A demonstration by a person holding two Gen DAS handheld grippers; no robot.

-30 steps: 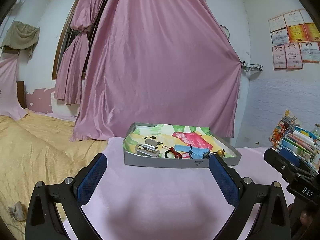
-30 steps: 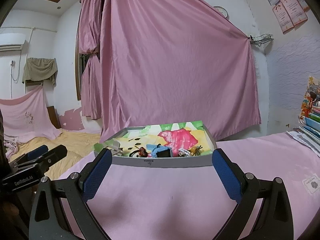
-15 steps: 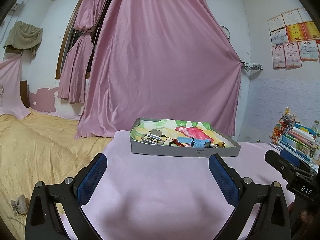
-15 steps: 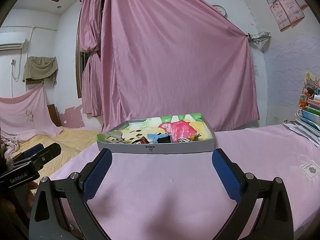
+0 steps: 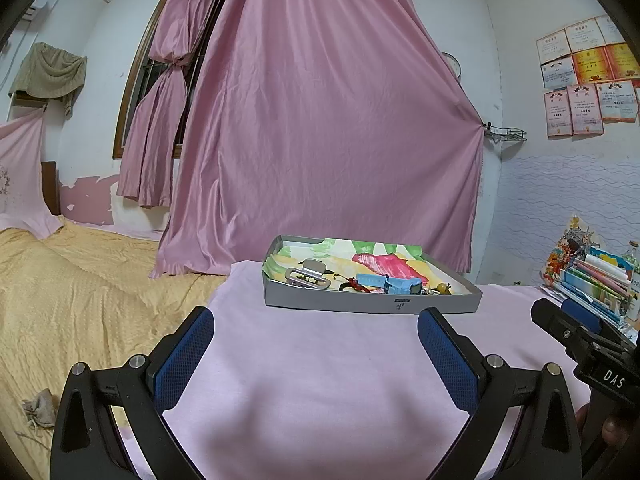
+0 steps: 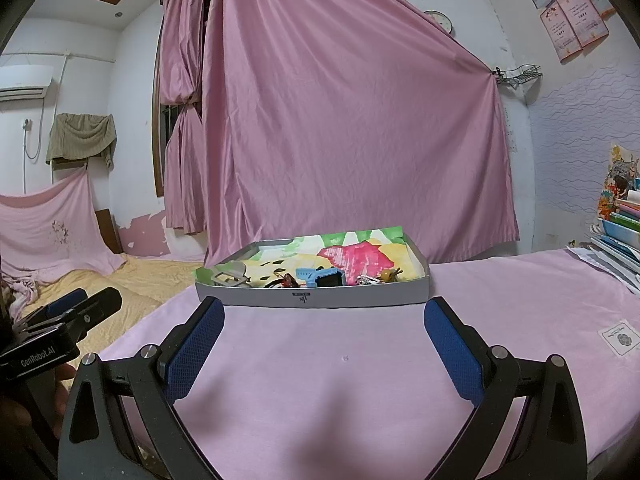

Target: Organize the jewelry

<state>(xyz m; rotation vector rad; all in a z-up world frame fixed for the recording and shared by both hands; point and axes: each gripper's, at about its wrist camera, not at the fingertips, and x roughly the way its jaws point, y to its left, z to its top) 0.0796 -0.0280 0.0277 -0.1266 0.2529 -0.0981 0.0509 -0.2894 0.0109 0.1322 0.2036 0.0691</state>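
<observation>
A shallow grey tray [image 5: 372,303] lined with colourful paper stands on a pink-covered table [image 5: 320,360]. In it lie a silver hair clip [image 5: 308,274], a red cord bracelet [image 5: 354,283], a blue watch [image 5: 396,283] and a small amber piece [image 5: 442,288]. The tray [image 6: 312,298] with the blue watch [image 6: 324,278] and the hair clip [image 6: 230,274] also shows in the right wrist view. My left gripper [image 5: 316,344] is open and empty, short of the tray. My right gripper [image 6: 324,332] is open and empty too, near the tray's front wall.
A bed with a yellow cover [image 5: 60,292] lies left of the table. A pink curtain [image 5: 328,140] hangs behind the tray. Stacked books and papers [image 5: 592,280] stand at the table's right edge. A small printed card [image 6: 620,338] lies on the cloth at right.
Both views have tilted and shifted slightly over the second; the tray looked flatter half a second ago and now shows more of its inside. Both grippers stayed open.
</observation>
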